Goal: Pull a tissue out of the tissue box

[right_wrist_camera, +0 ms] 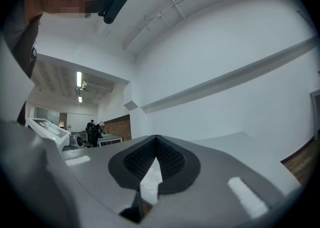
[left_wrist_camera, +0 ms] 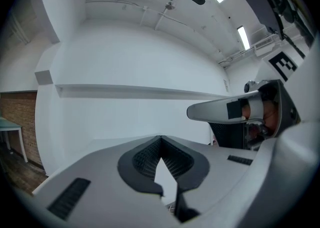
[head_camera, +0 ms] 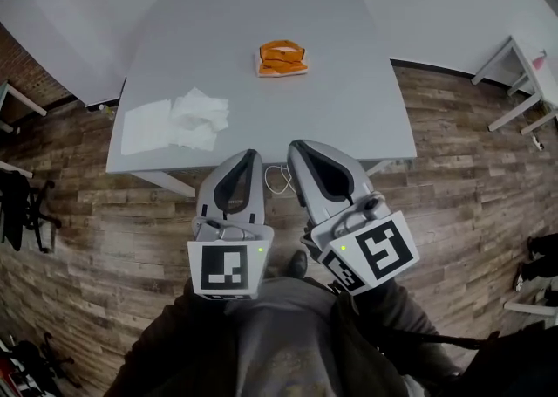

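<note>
Orange tissue box point(head_camera: 282, 59) sits upper centre on the grey table point(head_camera: 200, 29), with white tissues point(head_camera: 179, 120) (crumpled) lower left. Below the table, the left gripper point(head_camera: 247, 158) and right gripper point(head_camera: 299, 147) hover, jaws together, empty.

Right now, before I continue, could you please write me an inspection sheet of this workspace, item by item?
Surface: grey table, standing on a wood floor.
Job's things: orange tissue box near the table's middle; loose white tissues lying near its left front corner.
Clutter: nothing seen.
Grippers: left claw and right claw both shut and empty, held side by side in front of the table's near edge.
Cables: white cable below the near edge.
Surroundings: white walls, brick wall at left, another white table at right.
</note>
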Demonstrator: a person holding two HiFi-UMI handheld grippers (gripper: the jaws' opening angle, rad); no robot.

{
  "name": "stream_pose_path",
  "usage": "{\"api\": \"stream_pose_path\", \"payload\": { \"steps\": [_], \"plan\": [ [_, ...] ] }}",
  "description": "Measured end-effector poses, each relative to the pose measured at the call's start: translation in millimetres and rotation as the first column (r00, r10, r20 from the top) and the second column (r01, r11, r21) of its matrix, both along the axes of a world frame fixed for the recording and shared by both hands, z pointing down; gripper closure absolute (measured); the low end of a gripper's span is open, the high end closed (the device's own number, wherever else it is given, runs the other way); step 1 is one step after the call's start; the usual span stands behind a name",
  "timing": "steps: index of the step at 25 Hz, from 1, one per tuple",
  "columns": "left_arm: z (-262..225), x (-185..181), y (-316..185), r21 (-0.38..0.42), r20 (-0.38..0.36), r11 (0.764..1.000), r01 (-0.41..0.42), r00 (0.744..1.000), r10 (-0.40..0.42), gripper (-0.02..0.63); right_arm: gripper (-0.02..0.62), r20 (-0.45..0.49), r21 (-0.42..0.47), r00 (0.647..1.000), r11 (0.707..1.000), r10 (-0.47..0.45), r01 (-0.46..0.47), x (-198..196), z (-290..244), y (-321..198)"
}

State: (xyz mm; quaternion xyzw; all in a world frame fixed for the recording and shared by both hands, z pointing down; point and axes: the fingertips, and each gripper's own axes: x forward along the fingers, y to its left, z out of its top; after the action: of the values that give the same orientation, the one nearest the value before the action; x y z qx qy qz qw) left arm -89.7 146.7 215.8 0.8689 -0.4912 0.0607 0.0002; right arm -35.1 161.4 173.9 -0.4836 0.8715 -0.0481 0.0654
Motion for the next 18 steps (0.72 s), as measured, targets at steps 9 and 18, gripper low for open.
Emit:
{"api": "stream_pose_path", "payload": {
  "steps": [9,18],
  "plan": [
    [-11.0,0.9,8.1,0.049,0.000,0.999,-0.008,1.000,0.008,0.606,0.594,0.000,0.028,1.000,1.000,0.002,-0.002,0.1,-10.9,10.2],
    [-15.1,7.2,13.9,0.061,0.000,0.998,-0.013,1.000,0.013,0.606,0.594,0.002,0.035,1.000,0.999,0.013,-0.013,7.4,-11.9,20.1]
  ]
}}
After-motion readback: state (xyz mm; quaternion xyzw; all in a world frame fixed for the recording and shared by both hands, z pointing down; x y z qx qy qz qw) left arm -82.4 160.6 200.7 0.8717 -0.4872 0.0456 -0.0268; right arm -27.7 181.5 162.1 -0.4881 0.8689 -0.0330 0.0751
